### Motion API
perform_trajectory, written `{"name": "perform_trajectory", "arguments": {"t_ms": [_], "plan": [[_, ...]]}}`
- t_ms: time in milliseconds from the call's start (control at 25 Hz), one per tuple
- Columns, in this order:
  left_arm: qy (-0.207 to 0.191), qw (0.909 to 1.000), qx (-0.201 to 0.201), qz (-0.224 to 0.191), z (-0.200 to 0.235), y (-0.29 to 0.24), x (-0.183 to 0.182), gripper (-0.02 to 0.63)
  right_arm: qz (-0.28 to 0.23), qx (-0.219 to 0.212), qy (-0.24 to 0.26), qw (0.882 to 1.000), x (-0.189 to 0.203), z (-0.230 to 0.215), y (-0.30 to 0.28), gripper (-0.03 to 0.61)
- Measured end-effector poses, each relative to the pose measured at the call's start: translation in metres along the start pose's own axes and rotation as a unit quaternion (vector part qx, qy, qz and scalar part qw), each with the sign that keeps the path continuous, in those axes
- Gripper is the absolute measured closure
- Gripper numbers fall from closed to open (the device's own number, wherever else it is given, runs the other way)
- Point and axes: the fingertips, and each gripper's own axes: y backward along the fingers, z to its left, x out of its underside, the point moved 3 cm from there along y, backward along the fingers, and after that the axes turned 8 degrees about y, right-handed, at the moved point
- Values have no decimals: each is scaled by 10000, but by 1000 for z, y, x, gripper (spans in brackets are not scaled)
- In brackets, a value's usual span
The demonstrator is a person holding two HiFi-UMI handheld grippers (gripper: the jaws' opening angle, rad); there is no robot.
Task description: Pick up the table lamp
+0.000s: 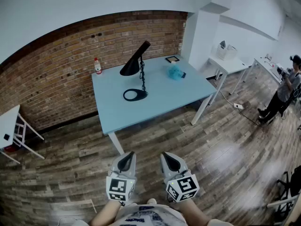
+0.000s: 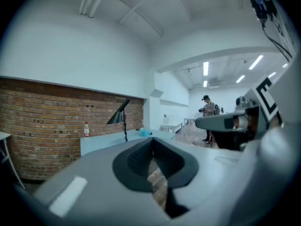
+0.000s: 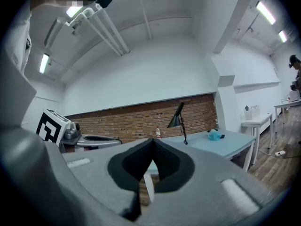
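Well short of the table (image 1: pixel 164 98), left gripper (image 1: pixel 126 161) and right gripper (image 1: pixel 171 162) hang closed, empty; approach step; next, step closer and open a gripper for the lamp (image 1: pixel 133 65).

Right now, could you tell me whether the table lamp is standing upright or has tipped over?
Upright: the table lamp stands on its ring base on the blue table, shade tilted.
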Motion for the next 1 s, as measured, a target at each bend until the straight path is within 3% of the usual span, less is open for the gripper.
{"name": "perform_trajectory", "arguments": {"t_ms": [1000], "plan": [[33,9996,52,258,-18,-33,17,623,78,-70,-425,9990,24,-35,6,580]]}}
